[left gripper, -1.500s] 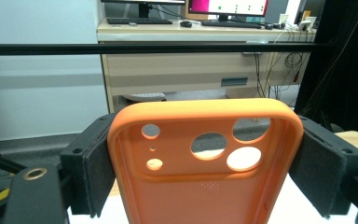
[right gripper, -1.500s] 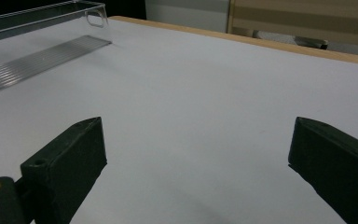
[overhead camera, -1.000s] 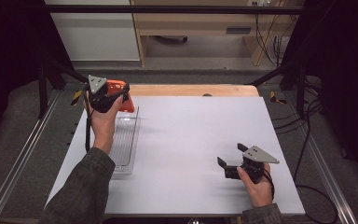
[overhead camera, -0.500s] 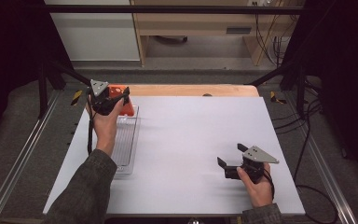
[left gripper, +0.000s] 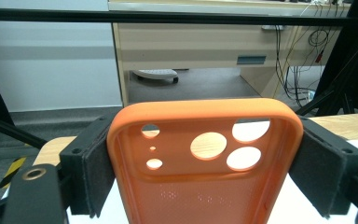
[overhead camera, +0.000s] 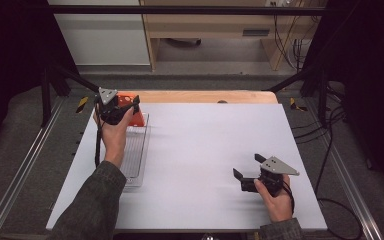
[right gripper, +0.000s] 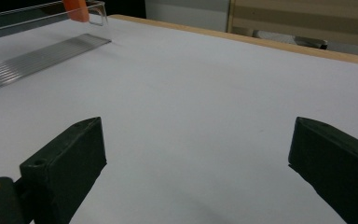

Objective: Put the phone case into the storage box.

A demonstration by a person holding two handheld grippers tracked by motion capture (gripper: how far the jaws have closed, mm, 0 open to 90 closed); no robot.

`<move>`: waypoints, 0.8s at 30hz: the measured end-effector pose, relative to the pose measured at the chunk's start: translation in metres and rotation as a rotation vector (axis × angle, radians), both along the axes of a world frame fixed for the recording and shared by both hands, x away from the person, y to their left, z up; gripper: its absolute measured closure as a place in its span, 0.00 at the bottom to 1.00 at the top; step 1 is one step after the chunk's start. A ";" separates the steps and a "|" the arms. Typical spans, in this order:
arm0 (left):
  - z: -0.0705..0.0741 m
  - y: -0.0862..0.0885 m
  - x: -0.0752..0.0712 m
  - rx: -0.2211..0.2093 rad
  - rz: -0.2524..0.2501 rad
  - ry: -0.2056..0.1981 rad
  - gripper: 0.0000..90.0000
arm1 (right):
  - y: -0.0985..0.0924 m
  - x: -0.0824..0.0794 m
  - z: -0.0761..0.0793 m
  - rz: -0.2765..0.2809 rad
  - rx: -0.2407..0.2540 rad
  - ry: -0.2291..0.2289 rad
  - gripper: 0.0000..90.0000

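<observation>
Your left claw (left gripper: pixel 205 172) has the orange phone case (left gripper: pixel 205 158) pinched by its long side edges, held above the far end of the clear tray (overhead camera: pixel 132 155) at the desk's (overhead camera: pixel 215 150) far left. Case is likely light, flexible and grippy; squeeze gently, since the walls may bow. Right claw (right gripper: pixel 196 172) rests wide open, empty, near right.

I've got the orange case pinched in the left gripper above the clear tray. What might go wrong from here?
The left gripper holds the orange phone case only by its side edges; being flexible-looking, it might bow or slip out. It hangs over the far end of the clear tray, so lowering it could catch the rim.
</observation>
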State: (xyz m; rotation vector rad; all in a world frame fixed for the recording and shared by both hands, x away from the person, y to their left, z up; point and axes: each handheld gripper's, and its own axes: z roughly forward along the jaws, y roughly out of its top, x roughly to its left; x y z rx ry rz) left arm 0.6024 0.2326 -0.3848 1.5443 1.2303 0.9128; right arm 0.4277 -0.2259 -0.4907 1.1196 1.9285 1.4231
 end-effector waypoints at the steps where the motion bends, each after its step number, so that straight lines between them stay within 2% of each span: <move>1: 0.000 0.000 0.000 0.001 -0.001 0.001 0.18 | 0.000 0.000 0.000 -0.001 0.002 0.001 0.04; 24: -0.010 -0.002 0.005 0.006 0.002 0.028 0.18 | 0.000 0.000 0.000 0.005 0.000 0.000 0.04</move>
